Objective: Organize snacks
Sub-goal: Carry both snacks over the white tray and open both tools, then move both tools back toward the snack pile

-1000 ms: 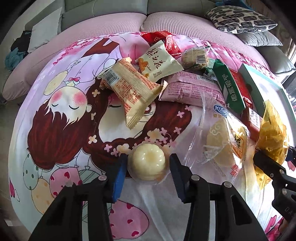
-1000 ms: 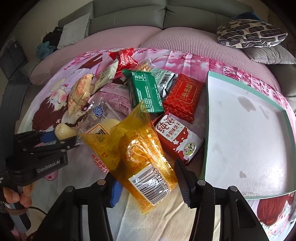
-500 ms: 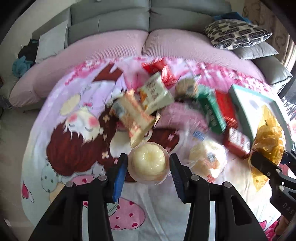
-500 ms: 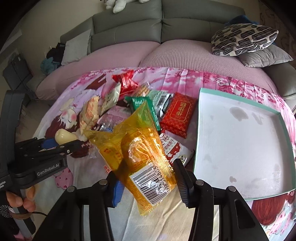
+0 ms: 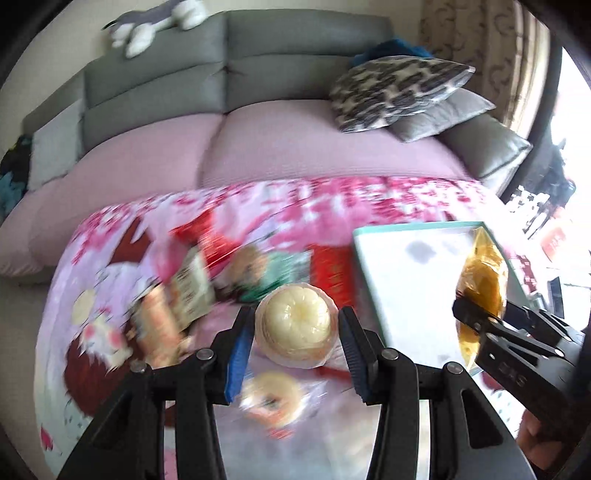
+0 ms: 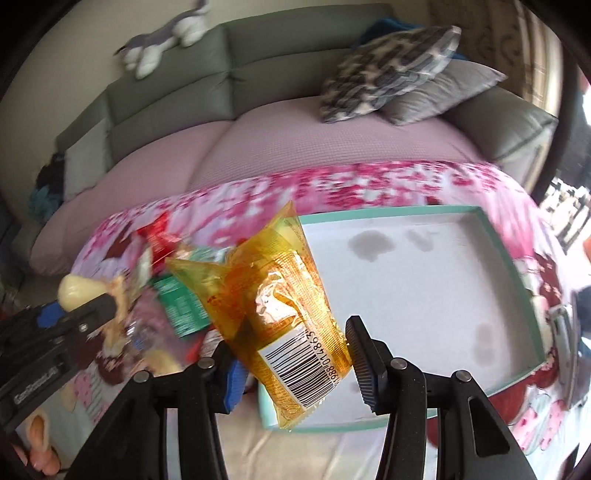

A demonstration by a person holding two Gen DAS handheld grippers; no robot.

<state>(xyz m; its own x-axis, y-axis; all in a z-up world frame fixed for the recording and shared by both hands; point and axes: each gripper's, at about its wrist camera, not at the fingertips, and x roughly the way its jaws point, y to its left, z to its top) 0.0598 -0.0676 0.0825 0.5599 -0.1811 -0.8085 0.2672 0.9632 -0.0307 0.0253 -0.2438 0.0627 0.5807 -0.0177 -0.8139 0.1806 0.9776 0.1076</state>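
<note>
Two hand-held grippers in view, each loaded. Left gripper point(image 5: 295, 345): fingers closed partway onto a pale yellow jelly cup point(image 5: 297, 314), blue pad on one side, black ribbed pad on the other, both touching the cup's sides. Cup is off the bedspread point(image 5: 332, 199), held above the snack pile. Right wrist view shows the same left gripper point(image 6: 88, 306) at frame left w/ the jelly cup point(image 6: 75, 291) sticking out past its tips.

Right gripper point(image 6: 291, 363): fingers closed partway onto an orange transparent snack pack point(image 6: 273, 295), barcode end toward the camera, pack tilted up and left. Pack hangs over the near-left corner of the teal-rimmed white tray point(image 6: 517, 266). Left wrist view: right gripper point(image 5: 484, 317) at frame right, orange pack point(image 5: 480, 280) standing up from its tips, in front of the tray point(image 5: 391, 243).

Tray sits toward the right edge of the bedspread; interior shows a few grey stains.

Remaining snacks lie in a heap left of the tray, heavily motion-blurred: red packet point(image 5: 332, 273) just beside the tray's left rim, green packet point(image 6: 181, 306), clear-wrapped pastry point(image 5: 273, 398) under the left gripper. Others too blurred to ID.

Background: grey sofa point(image 5: 258, 74), patterned cushion point(image 5: 391, 92), plush toy point(image 5: 155, 22) on the sofa back.
</note>
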